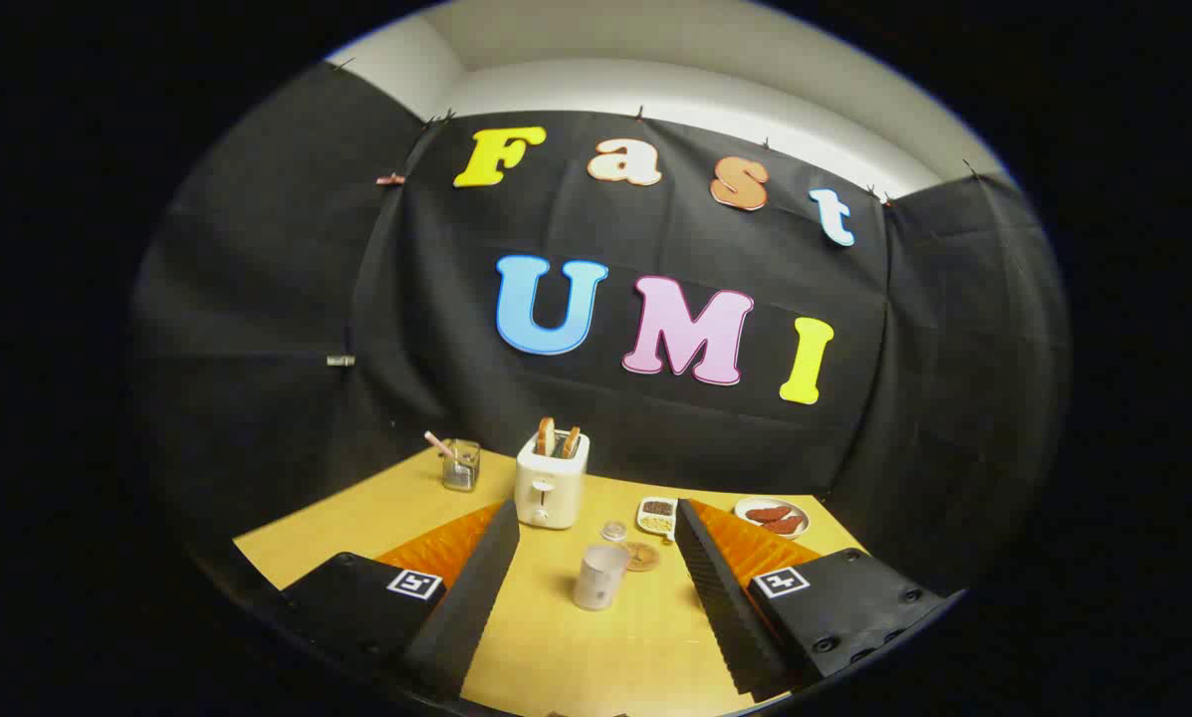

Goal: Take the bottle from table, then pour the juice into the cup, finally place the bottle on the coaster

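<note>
Two fingers of the gripper (596, 588) stand wide apart over the yellow surface (576, 657), and nothing is held between them. The jaws are empty and well open.

Between the fingers, just ahead at about 12 o'clock, stands a pale translucent cup (600, 576), upright. Just beyond it, toward 1 o'clock, a round brownish coaster (641, 556) lies flat, near the cup but apart from it. Just past the cup at 12 o'clock sits a small clear object with a round top (613, 531); it may be the bottle, but it is too small and glassy to say for sure. If it is, its long axis is upright, and it lies straight ahead of the jaws with the cup in the way, so I judge the approach would have to pass over or around the cup.

Farther off at 11 o'clock is a white toaster (551, 485) with two slices of bread standing in it. At 10 o'clock from that, a clear glass holder (461, 464) carries a pink stick. At 1 o'clock lie a small white dish of grains (658, 516) and, farther toward 2 o'clock, a plate of sausages (772, 516), partly cut off by the right finger.

No juice level can be made out in either clear vessel. The task looks to be at its start.
</note>
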`<state>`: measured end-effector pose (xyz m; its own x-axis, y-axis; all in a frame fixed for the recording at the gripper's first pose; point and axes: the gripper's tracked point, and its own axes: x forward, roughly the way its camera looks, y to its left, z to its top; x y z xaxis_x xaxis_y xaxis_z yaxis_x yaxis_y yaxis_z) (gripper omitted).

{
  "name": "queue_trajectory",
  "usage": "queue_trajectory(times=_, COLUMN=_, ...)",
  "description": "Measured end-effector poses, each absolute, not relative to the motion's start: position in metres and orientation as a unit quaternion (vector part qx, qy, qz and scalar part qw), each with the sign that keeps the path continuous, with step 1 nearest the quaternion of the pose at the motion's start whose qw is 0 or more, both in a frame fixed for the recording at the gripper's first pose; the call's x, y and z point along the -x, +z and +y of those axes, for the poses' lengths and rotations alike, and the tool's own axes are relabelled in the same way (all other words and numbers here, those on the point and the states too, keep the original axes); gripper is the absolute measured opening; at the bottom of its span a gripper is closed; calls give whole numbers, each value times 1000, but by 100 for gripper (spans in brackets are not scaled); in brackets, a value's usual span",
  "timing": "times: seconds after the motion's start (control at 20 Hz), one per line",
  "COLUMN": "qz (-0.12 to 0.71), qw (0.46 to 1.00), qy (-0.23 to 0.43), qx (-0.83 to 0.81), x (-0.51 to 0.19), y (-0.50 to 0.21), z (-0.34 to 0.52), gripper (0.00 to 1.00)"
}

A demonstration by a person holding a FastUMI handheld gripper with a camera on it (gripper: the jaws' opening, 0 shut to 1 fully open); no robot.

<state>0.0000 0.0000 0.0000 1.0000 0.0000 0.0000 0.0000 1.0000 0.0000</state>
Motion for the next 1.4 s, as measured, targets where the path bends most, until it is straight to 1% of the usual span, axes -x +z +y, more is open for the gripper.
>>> queue_trajectory(times=0.15, qz=12, qw=1000, qy=15, qx=11, x=-4, y=-13, z=-15, gripper=97)
queue_trajectory(times=0.5, qz=-1, qw=999, qy=36, qx=-29, x=-10, y=-11, z=-33, gripper=97)
queue_trajectory(times=0.9, qz=-8, qw=996, qy=-7, qx=-87, x=-20, y=0, z=-32, gripper=97)
queue_trajectory(times=1.0, qz=-6, qw=993, qy=-4, qx=-117, x=-24, y=-1, z=-22, gripper=97)
queue_trajectory(times=1.4, qz=19, qw=991, qy=-63, qx=-113, x=-37, y=-30, z=-5, gripper=97)
